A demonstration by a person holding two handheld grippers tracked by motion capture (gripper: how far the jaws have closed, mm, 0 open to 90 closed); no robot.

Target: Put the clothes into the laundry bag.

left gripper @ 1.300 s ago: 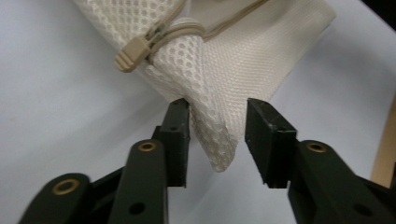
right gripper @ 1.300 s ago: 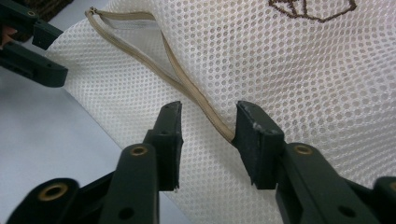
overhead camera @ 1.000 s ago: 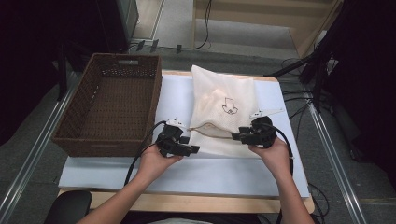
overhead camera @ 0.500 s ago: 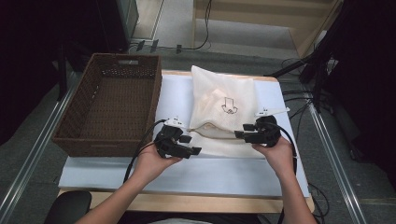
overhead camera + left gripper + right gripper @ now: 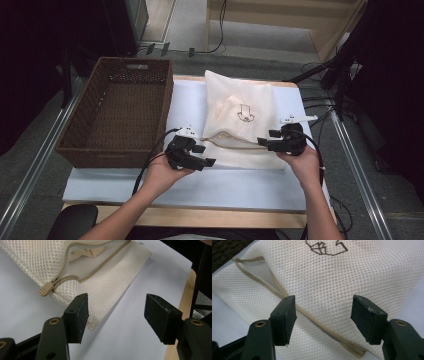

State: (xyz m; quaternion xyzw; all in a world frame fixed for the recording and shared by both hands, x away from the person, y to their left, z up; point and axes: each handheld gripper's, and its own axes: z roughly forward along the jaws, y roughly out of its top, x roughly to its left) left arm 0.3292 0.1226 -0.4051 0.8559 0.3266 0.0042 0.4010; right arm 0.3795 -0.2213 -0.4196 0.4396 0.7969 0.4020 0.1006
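A cream mesh bag [image 5: 240,115] with a small dark emblem lies flat on the white table cover, its zipper partly undone along the near edge. The tan zipper pull [image 5: 46,287] rests at the bag's corner, just beyond my left gripper [image 5: 116,315]. That gripper [image 5: 204,155] is open at the bag's near left corner; its jaws have widened slightly, and only the corner's edge lies by the left pad. My right gripper [image 5: 324,317] hangs open over the mesh [image 5: 337,277] and zipper line at the bag's right side [image 5: 265,141]. Its jaws have just been opening, and their pads press on nothing.
A dark wicker basket [image 5: 100,152] stands empty at the table's left, close to my left hand. The white cover [image 5: 225,185] stretches bare toward the wooden front edge. Cables trail from both grippers, and dark stands rise beyond the table's right side.
My right gripper has shifted a little to the right along the bag's near edge. The left hand has hardly moved.
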